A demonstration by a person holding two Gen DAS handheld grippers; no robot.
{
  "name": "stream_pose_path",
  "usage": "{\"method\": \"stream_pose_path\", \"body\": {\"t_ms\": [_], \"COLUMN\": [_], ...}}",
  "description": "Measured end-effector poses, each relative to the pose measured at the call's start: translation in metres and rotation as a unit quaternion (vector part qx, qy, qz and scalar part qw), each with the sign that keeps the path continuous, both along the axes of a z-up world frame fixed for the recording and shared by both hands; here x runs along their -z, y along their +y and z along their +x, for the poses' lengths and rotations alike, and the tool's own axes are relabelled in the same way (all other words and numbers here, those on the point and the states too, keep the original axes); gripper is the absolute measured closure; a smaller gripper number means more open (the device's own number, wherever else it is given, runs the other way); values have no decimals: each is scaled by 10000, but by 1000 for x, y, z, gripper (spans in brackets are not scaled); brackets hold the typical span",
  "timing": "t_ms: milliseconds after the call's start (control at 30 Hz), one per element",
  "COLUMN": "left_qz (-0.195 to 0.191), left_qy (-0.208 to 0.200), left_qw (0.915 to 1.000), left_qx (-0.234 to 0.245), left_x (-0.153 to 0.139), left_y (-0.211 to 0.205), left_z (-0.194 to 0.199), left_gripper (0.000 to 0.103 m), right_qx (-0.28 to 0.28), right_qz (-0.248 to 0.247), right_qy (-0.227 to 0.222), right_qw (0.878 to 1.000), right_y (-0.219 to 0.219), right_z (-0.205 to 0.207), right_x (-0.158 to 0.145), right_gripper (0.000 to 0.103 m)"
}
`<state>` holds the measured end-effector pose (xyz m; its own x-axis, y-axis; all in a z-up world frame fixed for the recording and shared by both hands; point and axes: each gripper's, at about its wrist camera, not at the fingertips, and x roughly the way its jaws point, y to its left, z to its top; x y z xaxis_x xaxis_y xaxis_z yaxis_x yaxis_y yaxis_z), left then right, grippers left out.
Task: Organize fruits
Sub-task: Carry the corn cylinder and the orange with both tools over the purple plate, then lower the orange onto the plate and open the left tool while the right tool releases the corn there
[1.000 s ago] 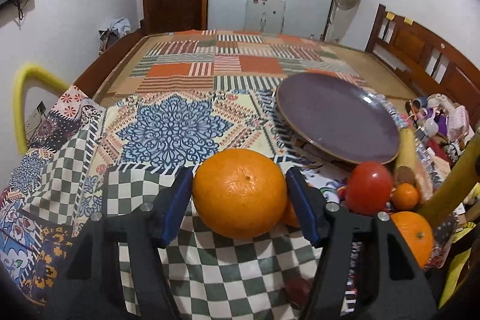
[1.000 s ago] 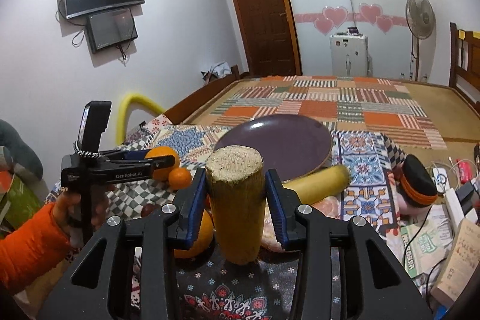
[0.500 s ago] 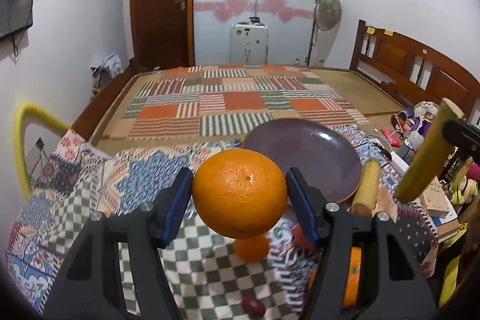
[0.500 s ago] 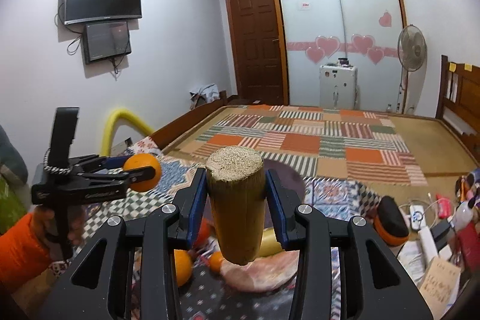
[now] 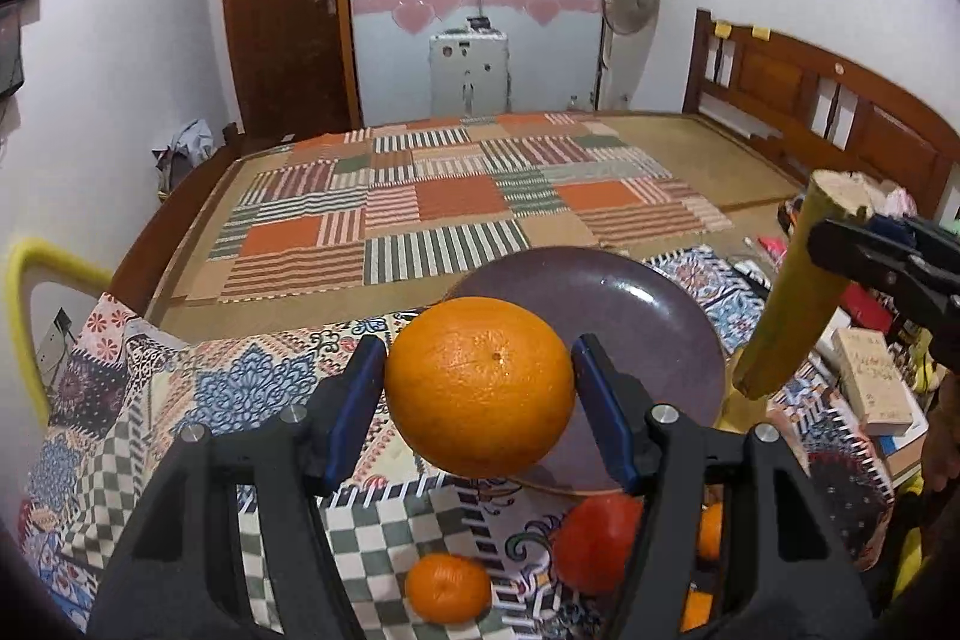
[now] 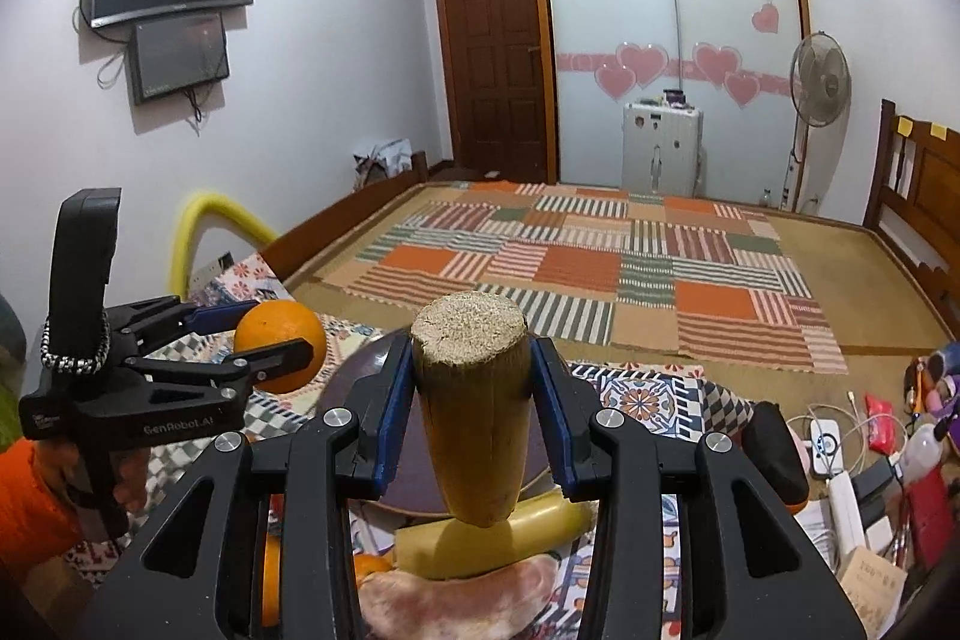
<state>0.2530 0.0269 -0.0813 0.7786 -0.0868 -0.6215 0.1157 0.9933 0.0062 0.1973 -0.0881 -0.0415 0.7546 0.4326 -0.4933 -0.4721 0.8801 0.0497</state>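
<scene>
Left gripper [image 5: 480,388] clamped on large orange [image 5: 480,385], lifted above near rim of purple plate [image 5: 654,304]. Right gripper [image 6: 474,400] clenched on cut yellow stalk piece [image 6: 474,400], at 3 o'clock of plate. Small orange [image 5: 447,589] and tomato [image 5: 594,541] at 6 o'clock on cloth [image 5: 240,388].

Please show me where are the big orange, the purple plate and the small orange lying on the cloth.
Big orange [image 5: 480,385], left wrist view: middle of its peel, between the tongs.
Purple plate [image 5: 636,298], left wrist view: bare inner surface.
Small orange [image 5: 447,589], left wrist view: centre of the fruit.
</scene>
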Motion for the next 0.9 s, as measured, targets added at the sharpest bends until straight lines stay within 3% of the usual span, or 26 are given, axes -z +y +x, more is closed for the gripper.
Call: {"method": "stream_pose_path", "body": {"t_ms": [333, 533, 700, 900], "left_qz": [220, 256, 393, 235], "left_qy": [586, 977, 1092, 1210], "left_qw": [9975, 9942, 9925, 9917], "left_qx": [321, 361, 376, 356], "left_x": [21, 31, 39, 42], "left_y": [-10, -12, -15, -14], "left_z": [43, 69, 83, 95], "left_gripper": [39, 39, 39, 39], "right_qx": [-102, -95, -106, -155], "right_qz": [-79, -201, -270, -455], "right_qy": [620, 675, 706, 995], "right_qw": [9980, 9975, 9971, 9939], "right_y": [6, 16, 21, 32], "right_z": [45, 60, 78, 106], "right_x": [14, 17, 18, 21], "right_gripper": [67, 67, 67, 67]}}
